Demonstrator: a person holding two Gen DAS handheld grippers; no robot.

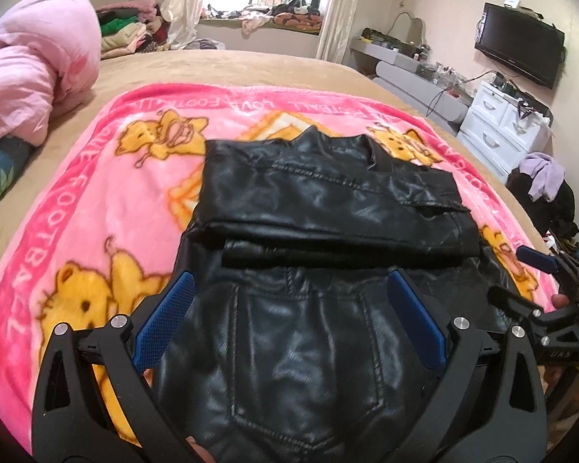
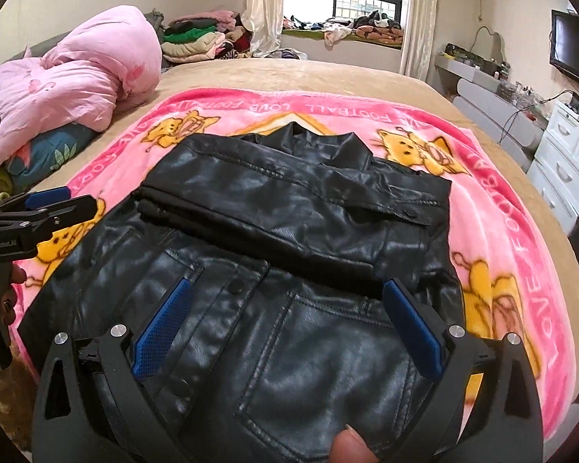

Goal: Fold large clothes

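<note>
A black leather jacket (image 1: 328, 208) lies flat on a pink cartoon blanket (image 1: 96, 200) spread over the bed, collar far from me, sleeves folded across its chest. My left gripper (image 1: 289, 281) hovers open over the jacket's near left part, nothing between its blue pads. Above the jacket's near right part (image 2: 289, 347), my right gripper (image 2: 287, 287) is likewise open and empty. Each gripper shows at the edge of the other's view: the right gripper (image 1: 509, 272) beside the jacket's right edge, the left gripper (image 2: 79, 198) over the blanket (image 2: 501, 231) at the jacket's left. A thumb (image 2: 347, 443) shows at the bottom.
A bunched pink quilt (image 1: 31, 77) lies at the bed's far left. Folded clothes (image 2: 197, 38) are stacked behind it. White drawers (image 1: 501, 123), a grey desk and a wall television (image 1: 521, 46) stand right of the bed. Tan sheet (image 1: 231, 65) stretches beyond the blanket.
</note>
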